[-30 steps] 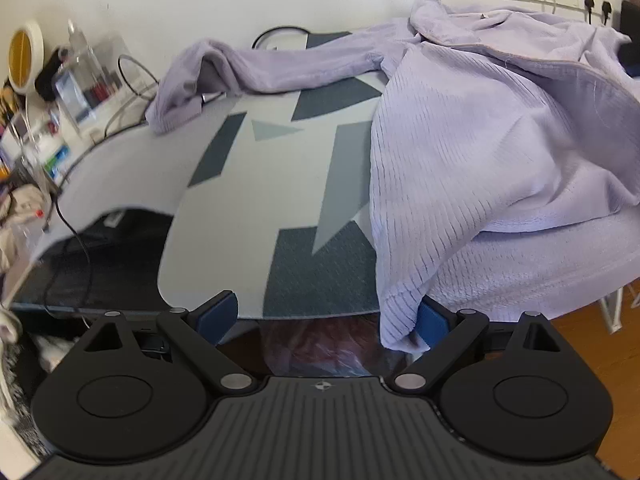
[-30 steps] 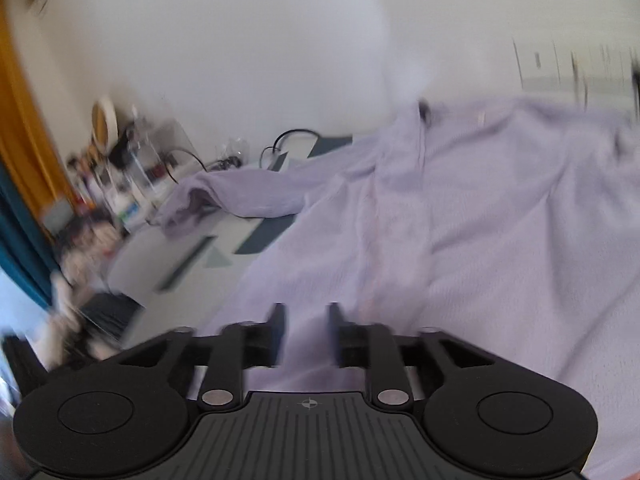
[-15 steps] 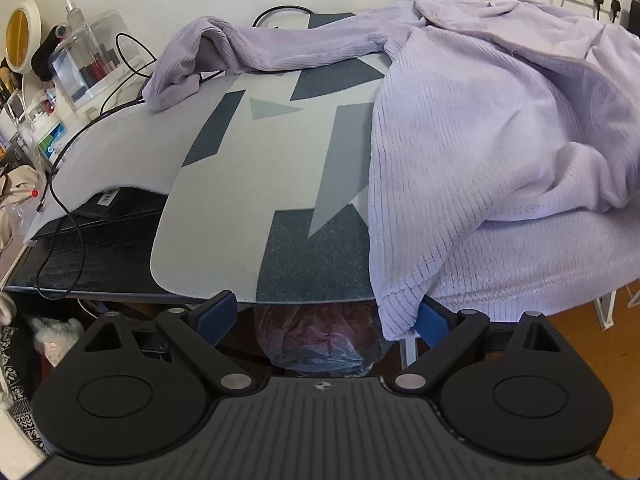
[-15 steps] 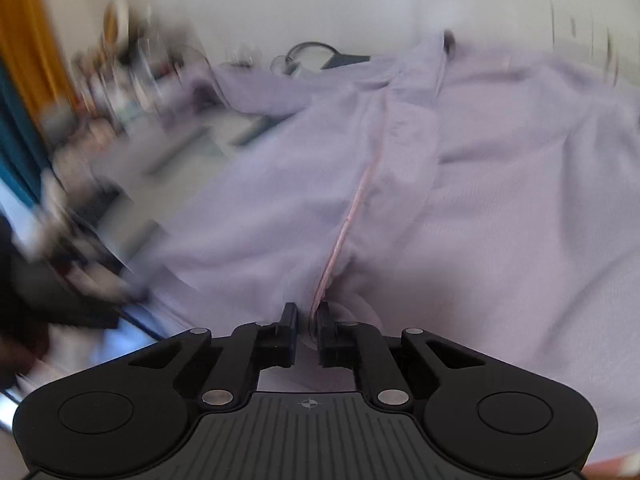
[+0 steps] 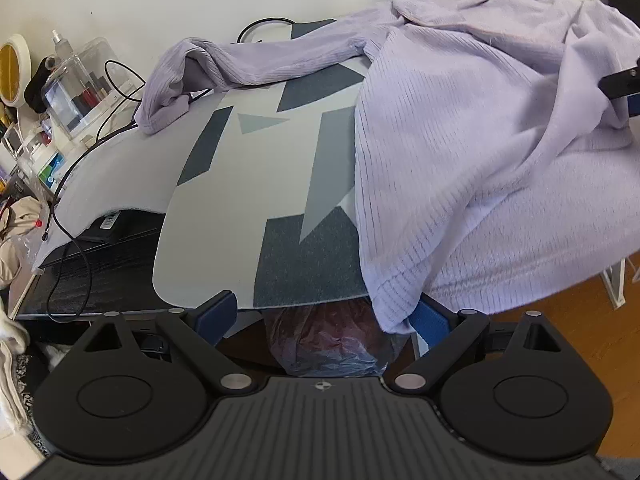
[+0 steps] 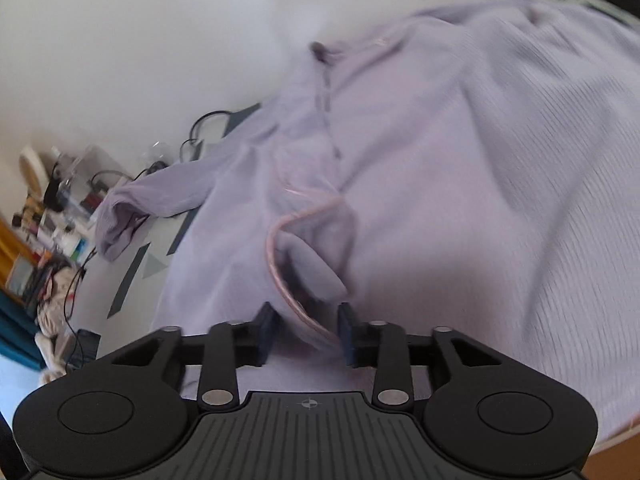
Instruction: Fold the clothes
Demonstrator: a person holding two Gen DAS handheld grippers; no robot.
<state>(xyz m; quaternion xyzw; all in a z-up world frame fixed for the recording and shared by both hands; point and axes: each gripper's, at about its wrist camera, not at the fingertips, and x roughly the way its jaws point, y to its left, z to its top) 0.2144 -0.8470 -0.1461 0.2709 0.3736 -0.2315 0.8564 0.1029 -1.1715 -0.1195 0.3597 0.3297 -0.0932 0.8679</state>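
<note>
So the lilac ribbed cardigan (image 5: 472,128) is sprawled over the right half of the table (image 5: 120,272), hem spilling off the near edge, one sleeve (image 5: 224,68) stretched toward the far left corner over the grey patterned mat (image 5: 256,184). Left gripper (image 5: 320,316) sits spread wide at the near edge, the hem corner draped by its right finger. Right gripper (image 6: 306,332) is parted, with the zipper edge (image 6: 280,264) looping between its fingers, nothing pinched. That view's pretty blurry.

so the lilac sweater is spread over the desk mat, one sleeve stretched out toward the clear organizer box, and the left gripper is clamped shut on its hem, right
Not quite. The left wrist view shows the left gripper open, fingers wide apart at the desk edge, clamping nothing. The rest holds: the lilac sweater lies over the desk mat, one sleeve toward the clear organizer box.
</note>
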